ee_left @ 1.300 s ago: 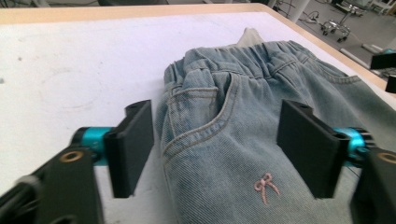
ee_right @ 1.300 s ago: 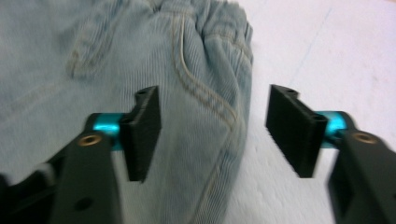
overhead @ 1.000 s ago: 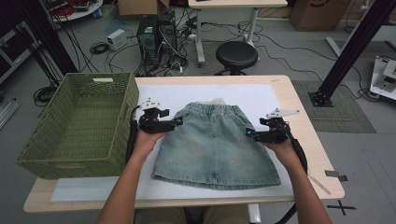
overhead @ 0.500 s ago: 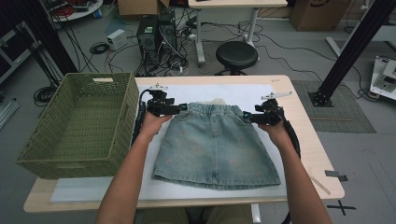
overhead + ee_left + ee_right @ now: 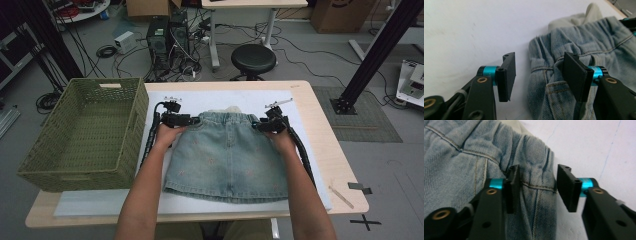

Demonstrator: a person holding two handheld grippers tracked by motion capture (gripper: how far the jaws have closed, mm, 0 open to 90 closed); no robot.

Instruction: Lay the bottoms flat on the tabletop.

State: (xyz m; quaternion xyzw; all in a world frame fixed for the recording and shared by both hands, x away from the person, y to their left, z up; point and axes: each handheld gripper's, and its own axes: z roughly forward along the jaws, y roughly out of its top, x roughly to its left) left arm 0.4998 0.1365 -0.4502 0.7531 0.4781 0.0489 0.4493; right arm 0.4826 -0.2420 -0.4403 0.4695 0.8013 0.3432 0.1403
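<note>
Denim skirt (image 5: 227, 155) flat on white tabletop (image 5: 310, 150), left tool (image 5: 537, 75) spread astride one waistband corner, right tool (image 5: 537, 191) spread astride the other, green basket (image 5: 85, 132) at left

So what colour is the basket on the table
Olive green, a woven basket standing left of the denim skirt. It shows best in the high view.

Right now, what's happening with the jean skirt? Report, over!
Left gripper open, straddling skirt's waistband corner. Right gripper open at the other corner. Denim skirt flat on white mat. Green basket beside it, nothing in the way.
</note>
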